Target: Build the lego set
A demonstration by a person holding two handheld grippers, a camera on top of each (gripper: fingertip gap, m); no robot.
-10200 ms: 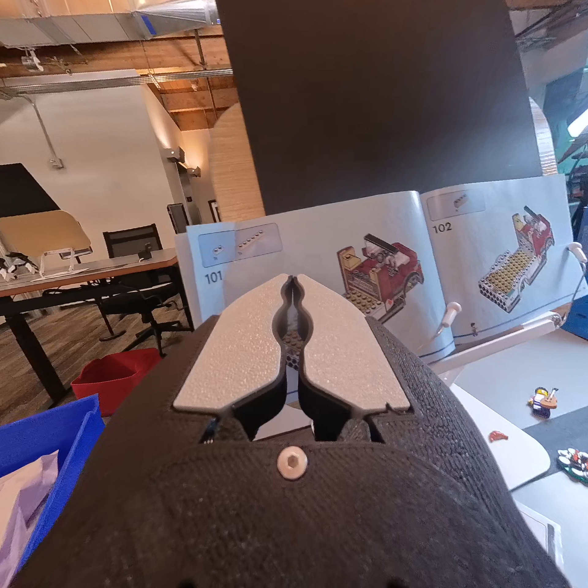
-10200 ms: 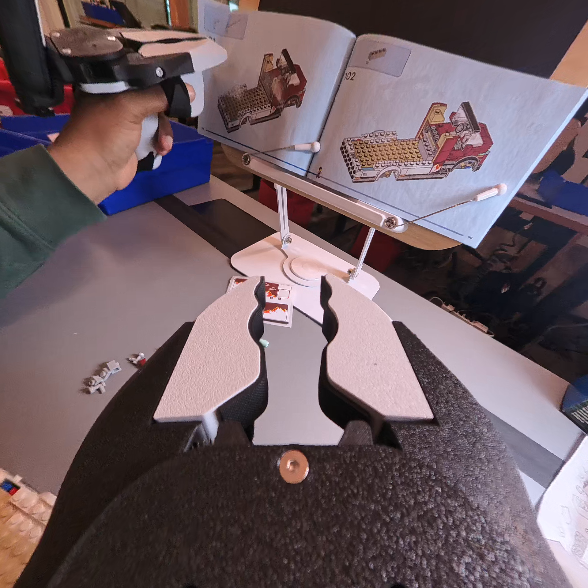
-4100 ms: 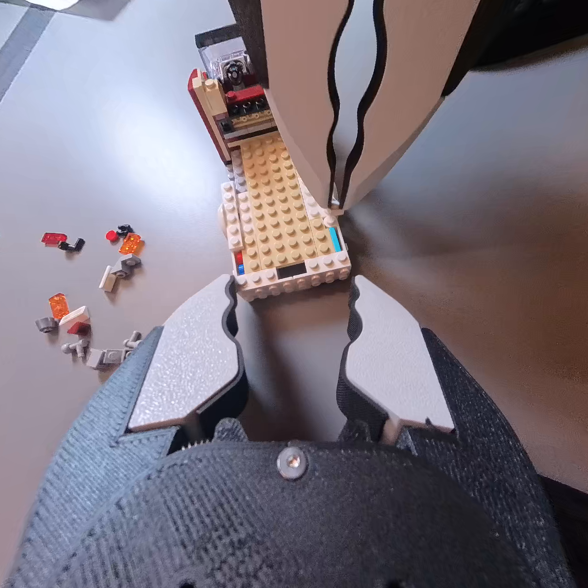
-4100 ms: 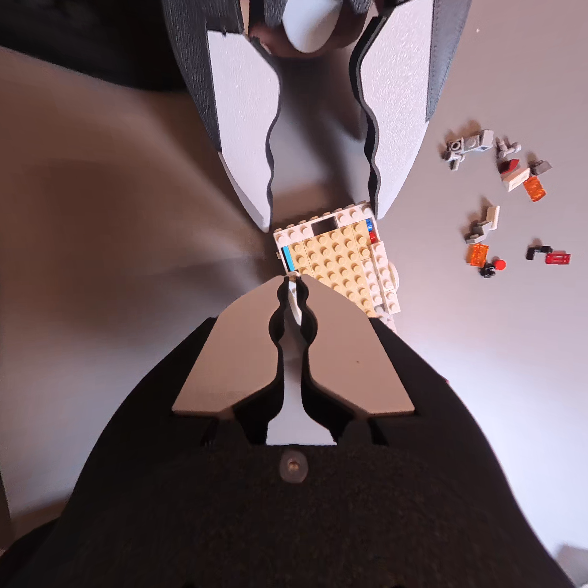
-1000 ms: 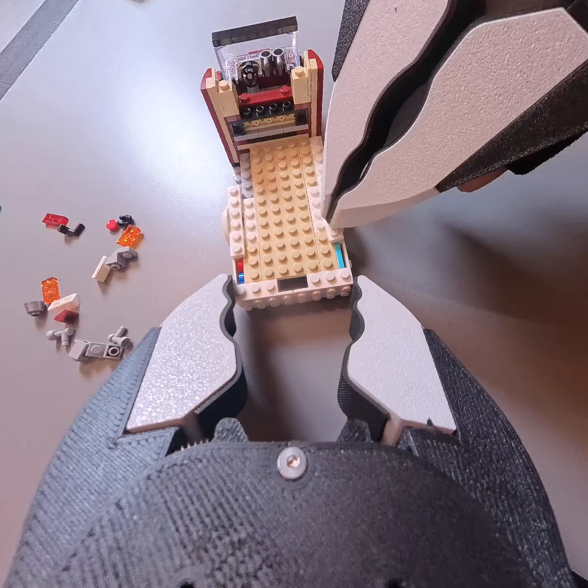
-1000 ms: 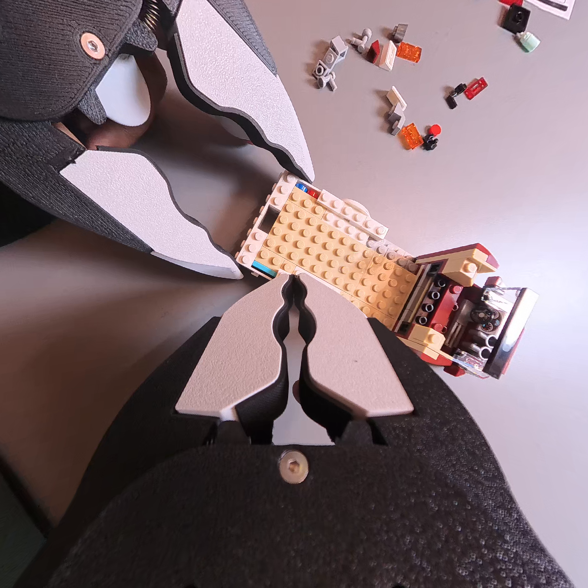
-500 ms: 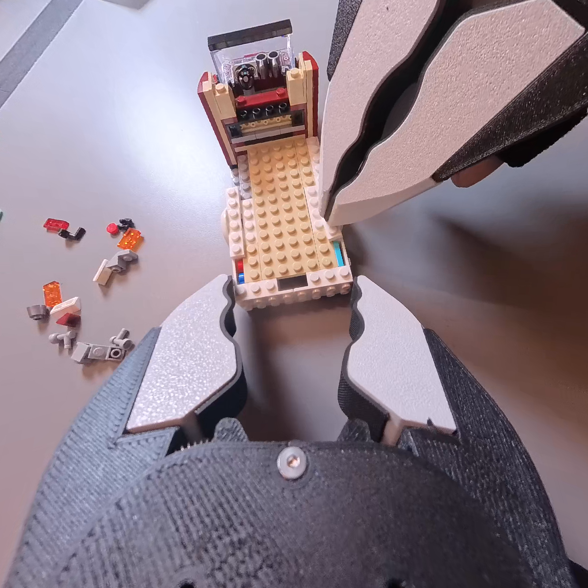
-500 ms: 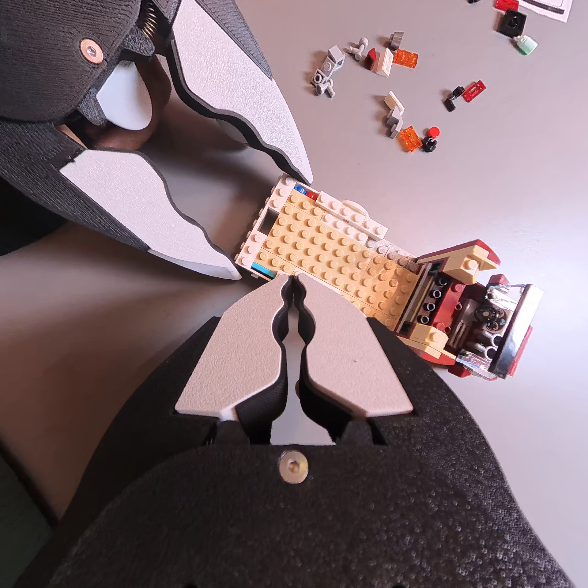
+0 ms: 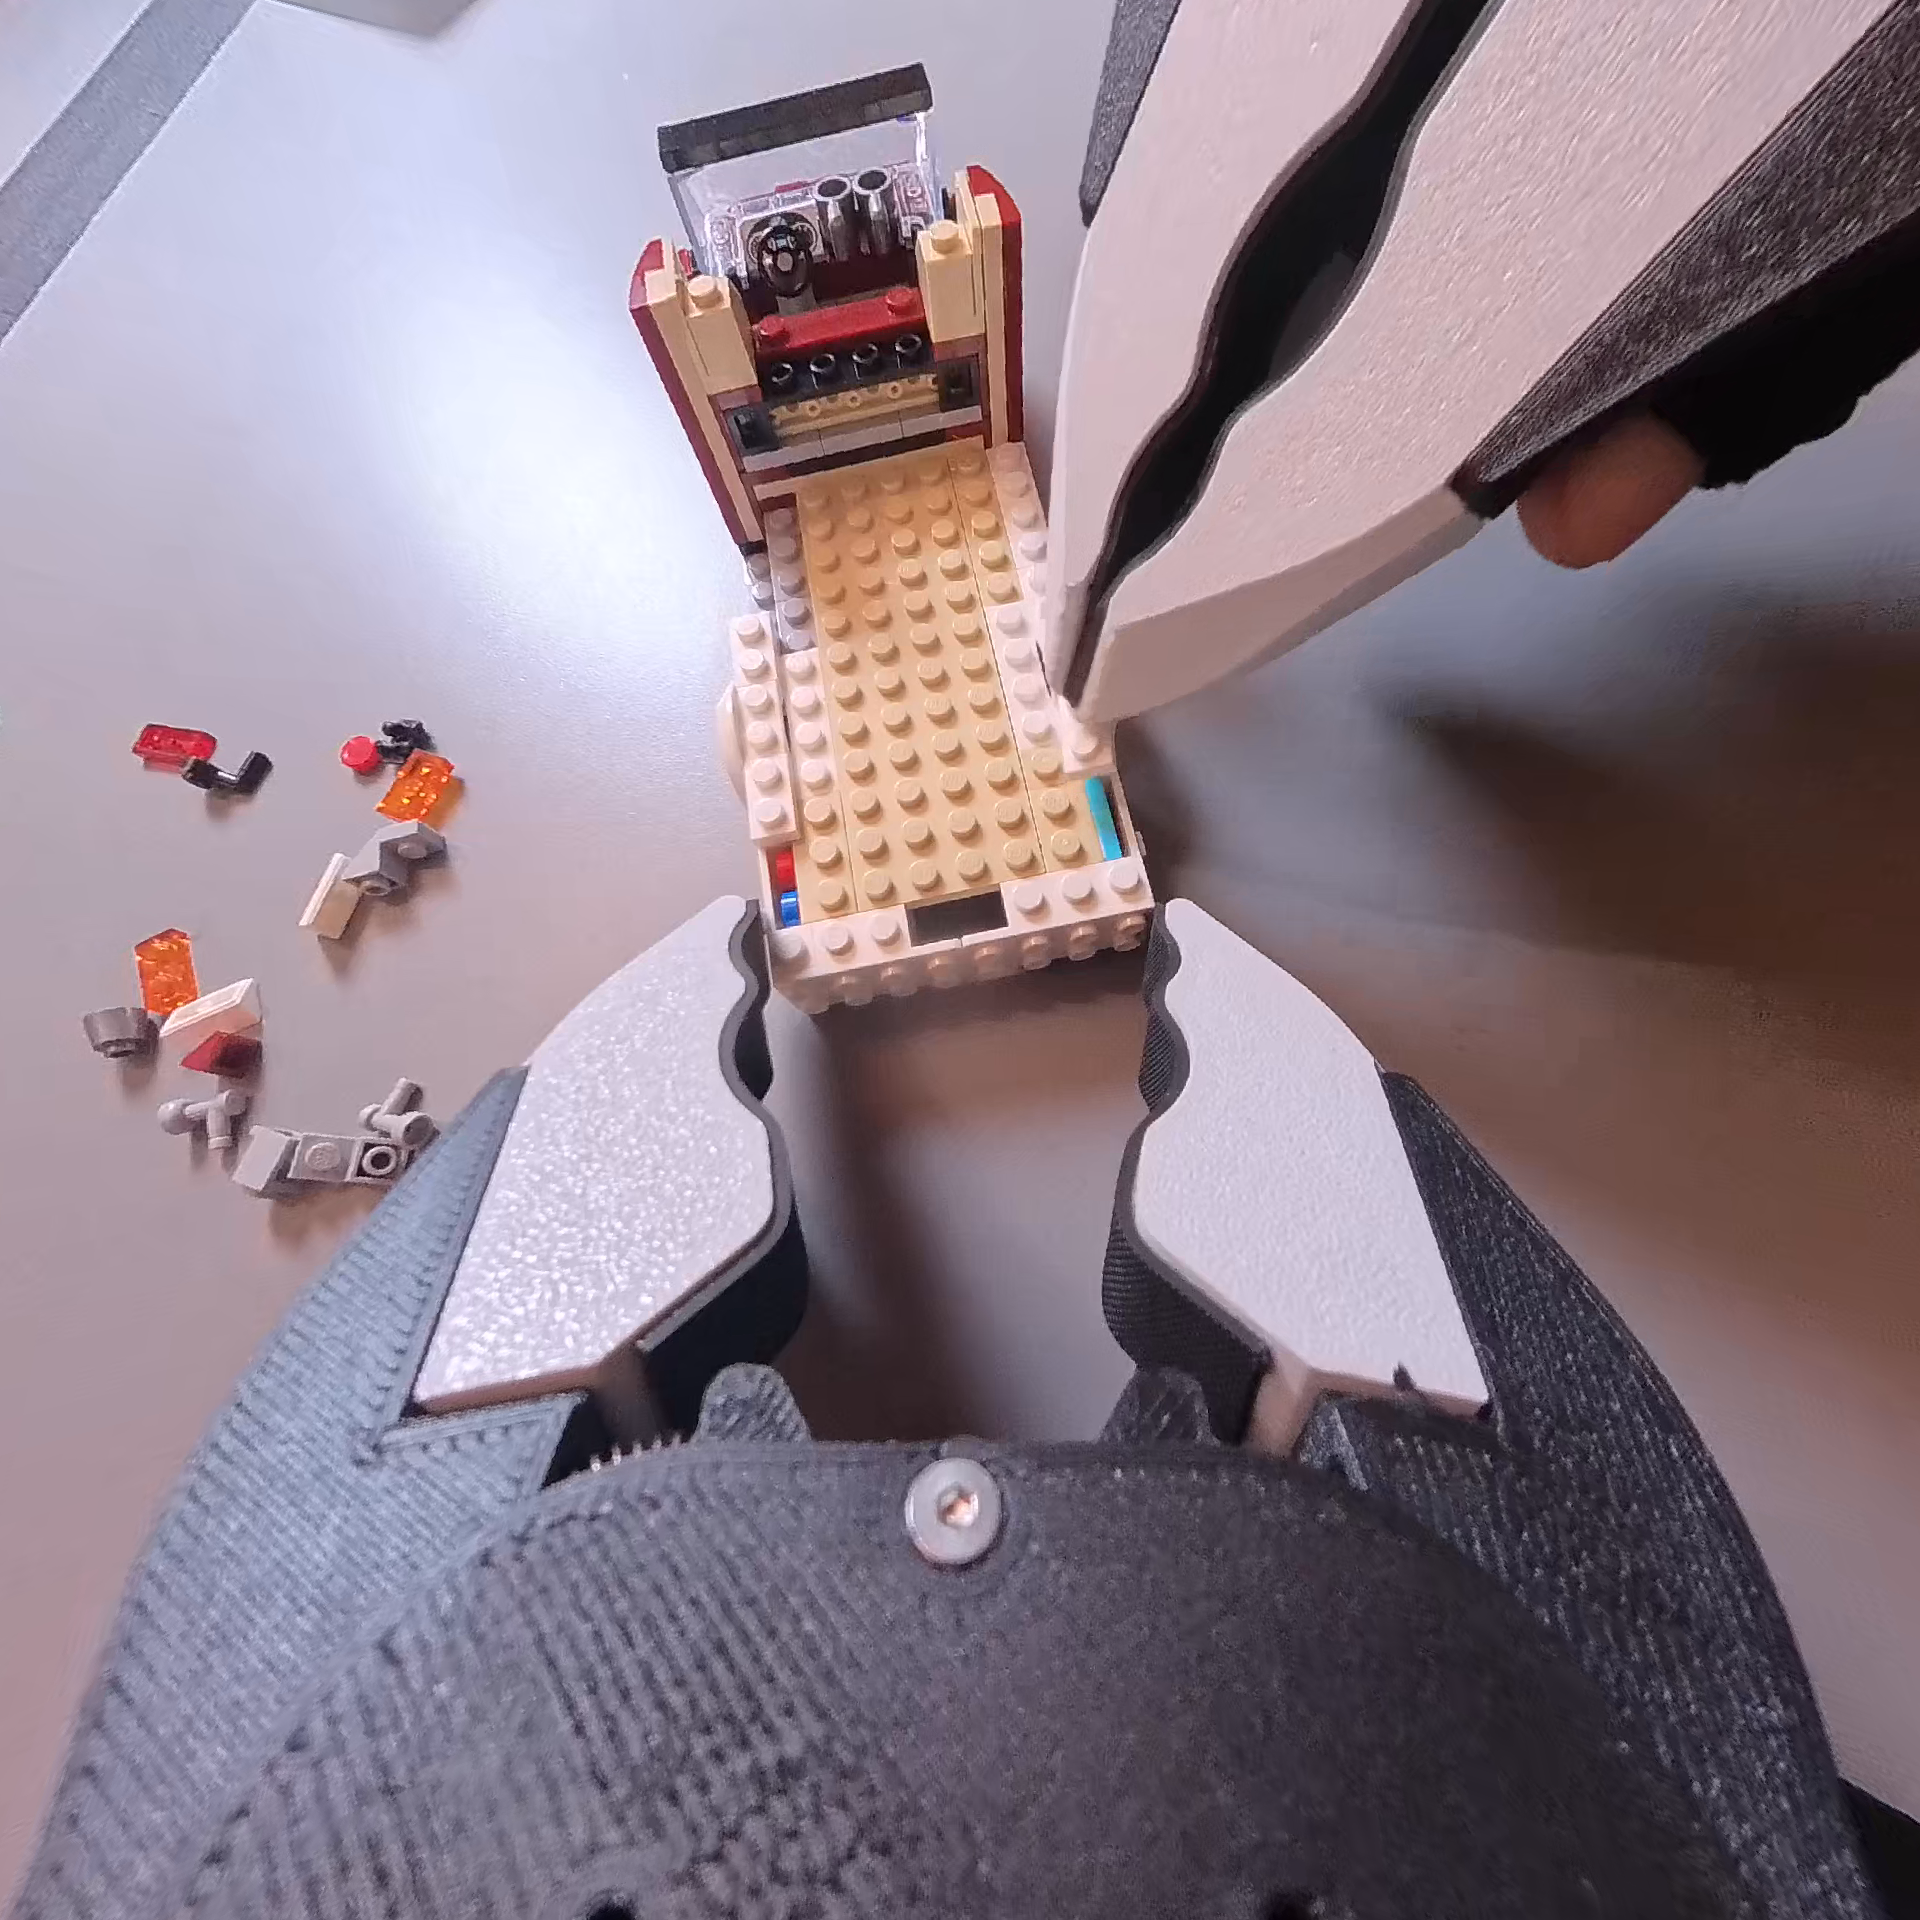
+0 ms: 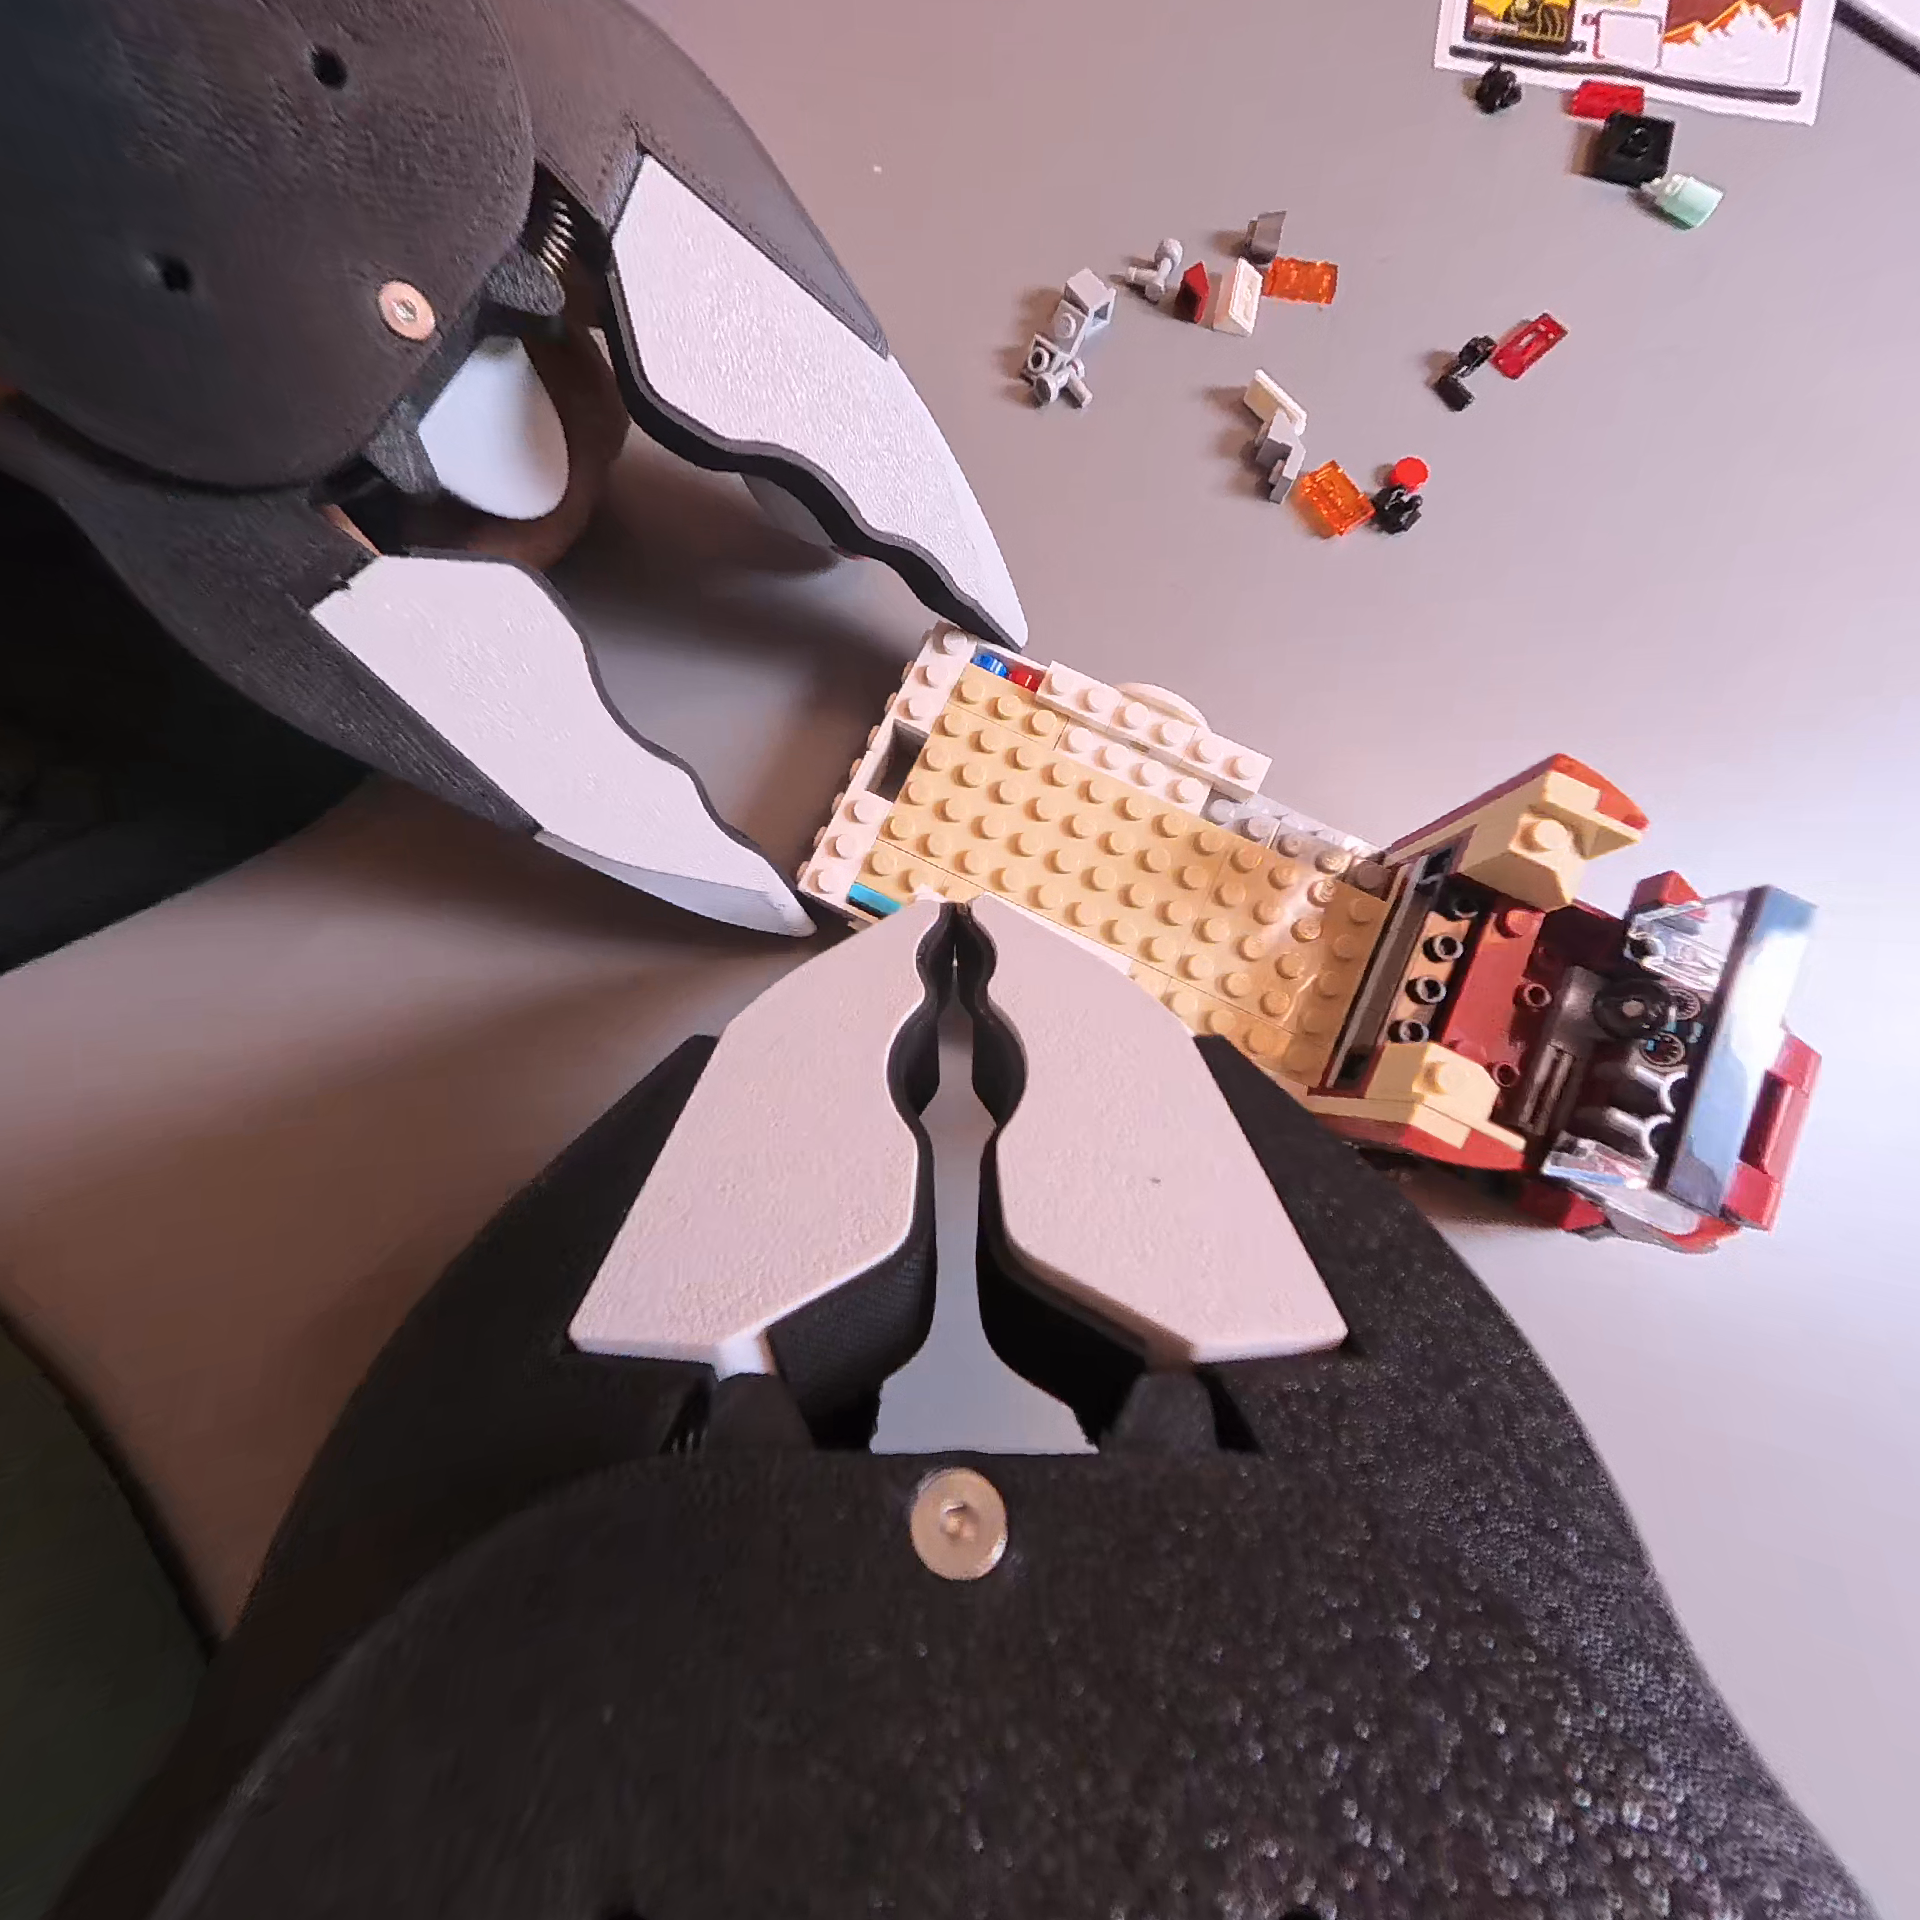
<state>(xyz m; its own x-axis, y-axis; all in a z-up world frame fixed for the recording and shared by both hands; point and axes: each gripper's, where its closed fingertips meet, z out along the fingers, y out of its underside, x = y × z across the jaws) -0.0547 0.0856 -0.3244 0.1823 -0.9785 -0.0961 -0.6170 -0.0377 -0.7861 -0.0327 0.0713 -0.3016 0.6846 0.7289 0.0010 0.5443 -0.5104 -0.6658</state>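
Observation:
The lego truck point(image 9: 914, 727) lies on the grey table, with a tan studded bed, white edge bricks and a dark red cab at its far end. My left gripper point(image 9: 954, 935) is open, with one fingertip on each side of the truck's rear end. My right gripper point(image 10: 956, 914) is shut, and its tips press on the white edge plate on the right side of the bed. It enters the left wrist view point(image 9: 1081, 696) from the upper right. No piece shows between its tips. In the right wrist view the truck point(image 10: 1091, 831) lies slantwise, and the left gripper point(image 10: 902, 779) straddles its rear.
Several small loose pieces point(image 9: 312, 883) in grey, white, orange, red and black lie left of the truck. They also show in the right wrist view point(image 10: 1278, 364). A sticker sheet point(image 10: 1621, 42) lies at the far edge. A person's finger point(image 9: 1600, 509) shows behind the right gripper. My right fingertips sit around 4 cm from my left ones.
Four seconds ago the right gripper held a small white piece at the bed's edge. In the last second both grippers have stayed almost still, with the right tips on the edge plate.

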